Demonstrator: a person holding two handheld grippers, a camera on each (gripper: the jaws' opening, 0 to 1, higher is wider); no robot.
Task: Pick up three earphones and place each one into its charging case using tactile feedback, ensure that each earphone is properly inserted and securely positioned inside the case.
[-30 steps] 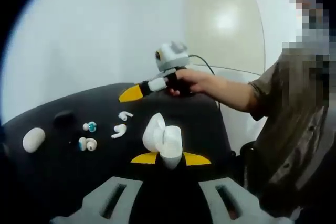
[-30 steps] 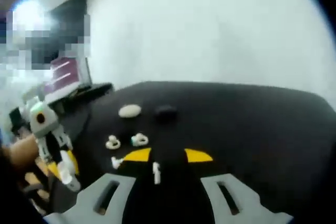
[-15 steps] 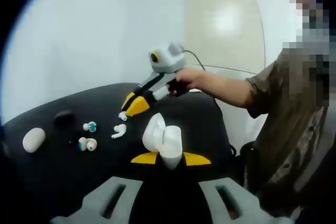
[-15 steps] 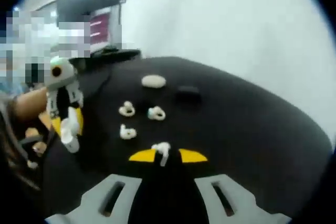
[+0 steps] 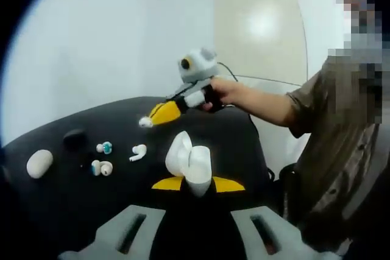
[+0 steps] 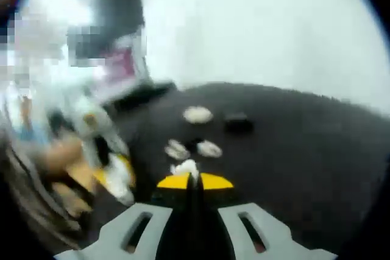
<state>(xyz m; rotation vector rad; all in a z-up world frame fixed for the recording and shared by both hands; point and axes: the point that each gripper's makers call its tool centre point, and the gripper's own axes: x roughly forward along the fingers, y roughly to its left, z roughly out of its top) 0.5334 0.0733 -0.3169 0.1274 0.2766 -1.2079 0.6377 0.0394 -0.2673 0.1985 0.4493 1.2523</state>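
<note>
A small white earphone (image 5: 145,122) was pinched at the yellow tips of the right tongs (image 5: 159,114), lifted clear of the black cloth tabletop (image 5: 73,205). Half a second before, those tongs had been lowered over it on the cloth; now they had risen with it, so the first pickup looked done and the carry to a case remained. In the right gripper view the earphone (image 6: 184,167) appeared as a white blob just above the nearly closed yellow tips (image 6: 194,181).

The left tongs (image 5: 198,184) were pressed onto an open white charging case (image 5: 190,161), held upright in the foreground, well apart from the earphone.

A second white stemmed earphone (image 5: 139,150) lay on the cloth. Near it were a white-and-teal bud (image 5: 104,147) and a similar pair (image 5: 101,167), touching each other. Farther left lay a closed white oval case (image 5: 39,162) and a dark oval case (image 5: 74,136).

The right gripper view was motion-blurred, so how the earphone sat in the tips could not be judged there. The socket of the open case was hidden behind its lid. A person's forearm and brown sleeve (image 5: 317,98) were cut off at the right.
</note>
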